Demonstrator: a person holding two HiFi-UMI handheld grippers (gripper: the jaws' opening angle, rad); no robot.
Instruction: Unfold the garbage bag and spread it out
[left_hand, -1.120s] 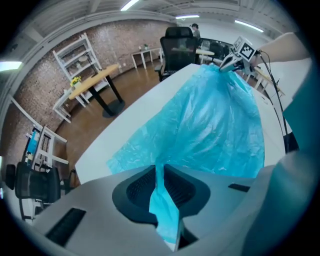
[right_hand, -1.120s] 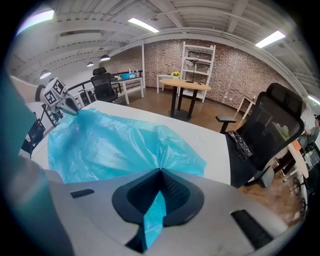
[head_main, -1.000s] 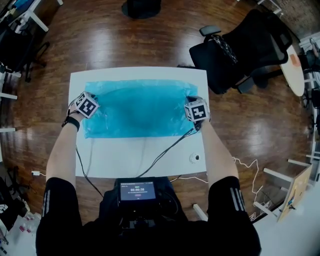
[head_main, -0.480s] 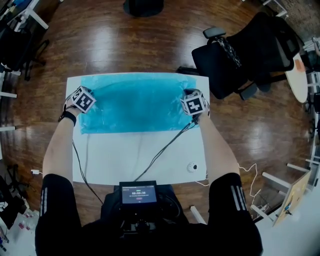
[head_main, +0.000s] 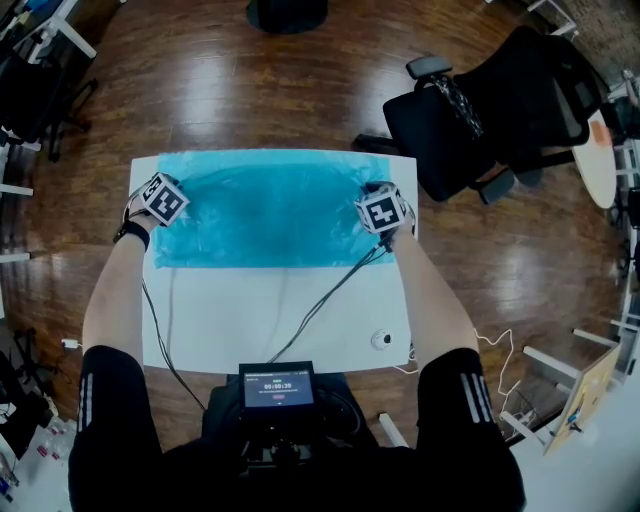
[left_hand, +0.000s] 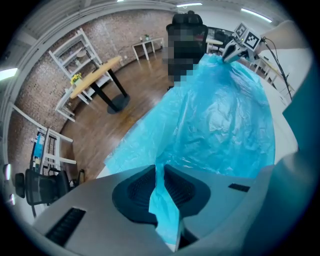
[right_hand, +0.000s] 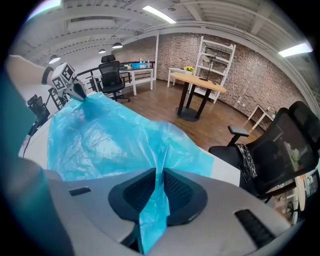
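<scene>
Right now the blue garbage bag is lying spread across the far half of the white table, the left gripper pinching its left end, the right gripper just easing its jaws open with film between them at the right end.

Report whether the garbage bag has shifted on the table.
Yes. The garbage bag has slid away from the person; its far edge now reaches the far edge of the table.

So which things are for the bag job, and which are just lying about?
For the job: garbage bag; left gripper, pinching it; right gripper, jaws just opening, bag between them; table.
Lying about: office chair; small round thing.
</scene>
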